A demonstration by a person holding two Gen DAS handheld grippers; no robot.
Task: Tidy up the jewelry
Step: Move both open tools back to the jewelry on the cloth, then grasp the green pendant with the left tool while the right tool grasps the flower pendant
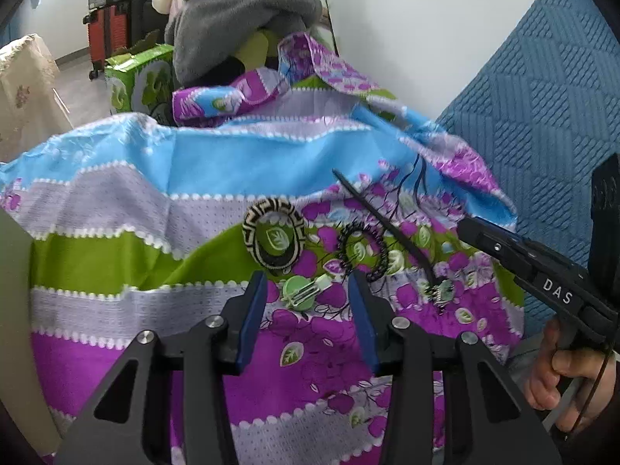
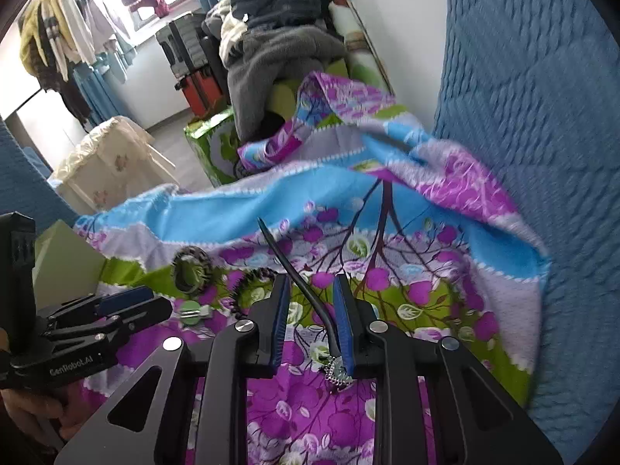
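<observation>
Left tool (image 1: 308,283): its blue pads stand apart with nothing pressed between them; it hovers tilted down over the cloth.
Green clip (image 1: 306,290): a round green hair clip with a pale bar, lying on the cloth in the gap just ahead of the left tool's tips, touched by neither pad.
Patterned ring (image 1: 273,234): a black-and-cream bangle lying flat, just beyond the left tool's left pad.
Beaded bracelet (image 1: 362,250): a dark loop of beads, just beyond the left tool's right pad and beside the patterned ring.
Right tool (image 2: 312,290): jaws narrowly parted; a black hair stick (image 2: 294,271) runs between the pads, its lower part lying against the right pad, its tip pointing away ahead of the tool. I cannot tell whether both pads actually press on it.
Charm (image 2: 339,374): a small metallic, beaded piece at the near end of the hair stick, low between the right tool's fingers, resting on or just above the cloth.
Cloth (image 1: 116,271): striped blue, lilac, green and purple with a leaf print, spread under both tools and carrying all the pieces.
Hand (image 1: 562,368): a person's fingers wrapped round the right tool's grip, to the right of the left tool.
Blue quilted cover (image 2: 542,116): rises to the right of the right tool.
</observation>
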